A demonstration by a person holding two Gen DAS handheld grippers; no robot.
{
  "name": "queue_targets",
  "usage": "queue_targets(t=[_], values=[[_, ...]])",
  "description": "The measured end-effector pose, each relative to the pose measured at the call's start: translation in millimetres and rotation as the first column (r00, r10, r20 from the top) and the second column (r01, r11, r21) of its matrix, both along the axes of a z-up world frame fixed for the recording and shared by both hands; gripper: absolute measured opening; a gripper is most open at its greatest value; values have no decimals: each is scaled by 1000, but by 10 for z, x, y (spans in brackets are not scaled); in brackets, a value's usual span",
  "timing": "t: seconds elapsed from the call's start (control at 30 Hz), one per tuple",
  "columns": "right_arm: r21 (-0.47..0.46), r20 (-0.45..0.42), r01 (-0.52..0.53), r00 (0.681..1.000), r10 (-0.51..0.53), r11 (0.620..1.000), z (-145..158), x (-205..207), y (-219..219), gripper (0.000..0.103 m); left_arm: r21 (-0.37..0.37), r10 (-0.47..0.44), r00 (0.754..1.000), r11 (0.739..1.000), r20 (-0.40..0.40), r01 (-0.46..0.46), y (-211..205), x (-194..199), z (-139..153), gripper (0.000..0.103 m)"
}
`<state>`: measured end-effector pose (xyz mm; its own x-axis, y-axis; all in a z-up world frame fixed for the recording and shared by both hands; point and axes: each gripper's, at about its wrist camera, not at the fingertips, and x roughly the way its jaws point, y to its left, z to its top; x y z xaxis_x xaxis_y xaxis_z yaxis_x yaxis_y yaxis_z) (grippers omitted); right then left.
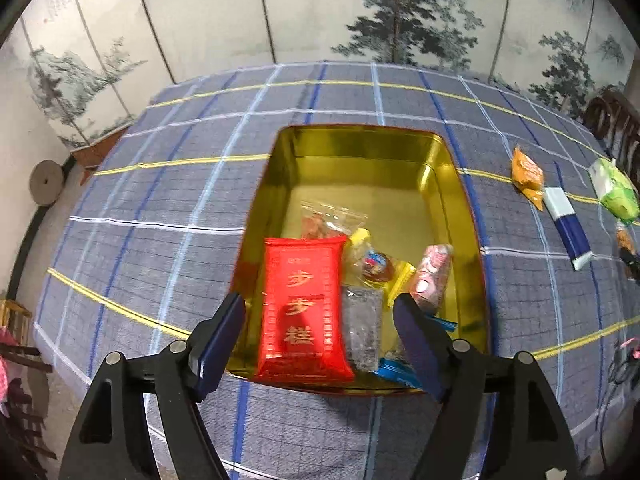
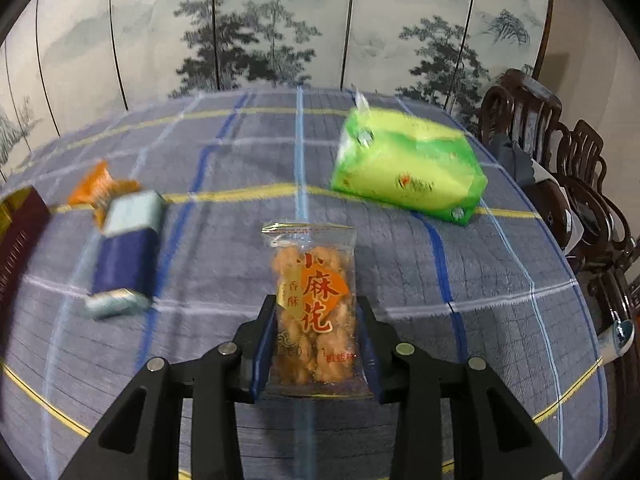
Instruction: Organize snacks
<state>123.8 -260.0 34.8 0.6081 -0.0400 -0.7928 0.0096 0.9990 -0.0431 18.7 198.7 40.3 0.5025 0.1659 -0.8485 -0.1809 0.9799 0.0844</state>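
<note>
Left hand-held gripper [image 1: 320, 328]: jaws spread wide, nothing between the pads, poised over near end of gold tin [image 1: 464, 208]. Directly under the jaws, inside the tin: red packet [image 1: 304, 304] with gold characters, lying flat against the near-left wall. Just right of it, clear packet [image 1: 362, 328] with dark contents, touching the red one. Blue wrapper [image 1: 396, 372] at the near rim, partly hidden by right finger. Further in: yellow-wrapped round snack [image 1: 374, 264], pink packet [image 1: 432, 276] leaning by the right wall, clear bag [image 1: 330, 220] of orange pieces behind the red packet. Far half of tin bare gold floor.

Right hand-held gripper [image 2: 316, 340]: closed on fried-twist snack bag [image 2: 314, 300], pads pressing both long sides, bag upright, top seal pointing away, lifted off the cloth or not: cannot tell.

Bench covered with grey-blue plaid cloth [image 2: 400, 264]. Left of the gripped bag, well apart: blue-and-white packet [image 2: 126, 248], blurred. Just behind it, touching: orange packet [image 2: 96, 188]. Far right: green packet [image 2: 408, 168] lying flat. Dark red outer wall of the tin at left edge of right wrist view.

Same three loose packets visible right of the tin in left wrist view.

Beyond the bench: folding screen [image 2: 280, 32] painted with trees, dark carved wooden chairs [image 2: 560, 160] at right.
</note>
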Motion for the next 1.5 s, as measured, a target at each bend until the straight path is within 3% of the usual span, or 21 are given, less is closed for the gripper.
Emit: queue_targets(t=[0.1, 0.3, 0.53, 0.73, 0.97, 1.17, 1.5], values=[[86, 19, -33, 999, 32, 996, 185, -9, 167, 37, 20, 16, 1000, 1000, 22, -16, 19, -31, 25, 74], [154, 41, -172, 985, 168, 973, 448, -86, 805, 37, -9, 41, 999, 999, 24, -40, 126, -85, 22, 74], [216, 46, -351, 936, 349, 911, 587, -208, 1727, 37, -13, 69, 998, 998, 9, -69, 242, -181, -8, 74], [189, 54, -477, 878, 476, 858, 618, -366, 2430, 37, -5, 97, 995, 995, 17, -97, 382, -286, 5, 74], [184, 38, -560, 825, 564, 808, 605, -467, 2887, 37, -2, 142, 990, 990, 13, -142, 576, -403, -9, 74], [178, 27, -604, 792, 610, 777, 597, -485, 3214, 37, -3, 185, 983, 983, 12, -184, 761, -498, -14, 74], [168, -18, -634, 763, 646, 754, 445, -471, 3574, 37, -16, 237, 972, 971, 0, -237, 980, -608, -36, 74]])
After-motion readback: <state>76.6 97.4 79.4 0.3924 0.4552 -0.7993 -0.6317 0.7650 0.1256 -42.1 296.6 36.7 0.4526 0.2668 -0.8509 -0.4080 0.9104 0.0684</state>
